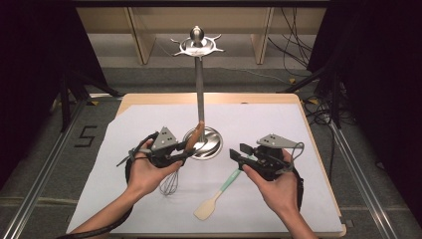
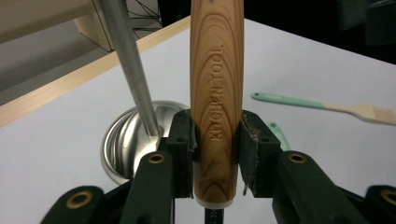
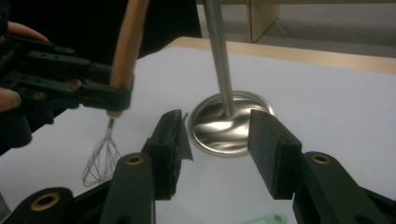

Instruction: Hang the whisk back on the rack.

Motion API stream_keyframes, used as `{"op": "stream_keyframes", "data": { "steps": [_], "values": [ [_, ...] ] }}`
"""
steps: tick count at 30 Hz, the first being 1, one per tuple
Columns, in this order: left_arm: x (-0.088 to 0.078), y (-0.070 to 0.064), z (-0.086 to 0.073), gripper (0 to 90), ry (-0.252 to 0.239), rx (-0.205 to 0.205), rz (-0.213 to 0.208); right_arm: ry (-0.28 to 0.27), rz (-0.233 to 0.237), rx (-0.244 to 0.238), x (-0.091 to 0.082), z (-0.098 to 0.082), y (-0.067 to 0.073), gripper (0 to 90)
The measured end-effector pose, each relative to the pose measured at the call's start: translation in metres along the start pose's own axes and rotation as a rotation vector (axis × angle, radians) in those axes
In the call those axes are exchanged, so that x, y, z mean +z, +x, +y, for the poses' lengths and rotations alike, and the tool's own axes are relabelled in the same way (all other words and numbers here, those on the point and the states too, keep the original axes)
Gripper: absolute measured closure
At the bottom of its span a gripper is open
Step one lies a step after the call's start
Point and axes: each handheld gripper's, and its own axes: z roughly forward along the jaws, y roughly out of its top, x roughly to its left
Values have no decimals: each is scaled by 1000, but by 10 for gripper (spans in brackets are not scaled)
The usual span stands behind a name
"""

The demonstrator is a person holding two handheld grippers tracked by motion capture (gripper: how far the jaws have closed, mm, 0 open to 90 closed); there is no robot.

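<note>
My left claw [image 2: 217, 154] is clamped low on the whisk's [image 1: 171, 181] wooden handle [image 2: 216, 93]: light, stiff, smooth, wire head springy. Right claw [image 3: 219, 144] stands apart, empty.

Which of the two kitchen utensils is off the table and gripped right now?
The whisk with the wooden handle: the left gripper clamps that handle, wire head hanging down. The mint-handled spatula lies flat on the white sheet, ungripped.

We see the tall metal stand [image 1: 199, 94] w/ its round base [image 1: 211, 142] mid-table, right behind the whisk [image 1: 171, 181]; it blocks the way fwd. The spatula [image 1: 219, 191] lies between the hands. Room is free on the white sheet [image 1: 278, 124] at left, right & far side.
</note>
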Motion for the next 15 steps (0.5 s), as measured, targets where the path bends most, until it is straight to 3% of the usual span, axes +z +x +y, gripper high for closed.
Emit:
{"op": "stream_keyframes", "data": {
  "steps": [3, 5, 9, 13, 14, 15],
  "values": [
    [3, -2, 3, 677, -4, 19, -10, -6, 19, -15, 6, 5, 4, 552],
    [6, -7, 5, 677, -7, 9, -15, -14, 30, -18, 13, 10, 9, 550],
    [10, -15, 9, 677, -22, 49, -9, -27, 48, -9, 19, 16, 15, 546],
    [11, -18, 10, 677, -26, 45, -22, -42, 52, -27, 23, 20, 18, 544],
    [11, -18, 11, 677, -23, 57, -22, -29, 57, 1, 22, 21, 21, 544],
    [12, -19, 11, 677, -30, 44, -27, -44, 65, -24, 25, 22, 20, 544]
  ]
}}
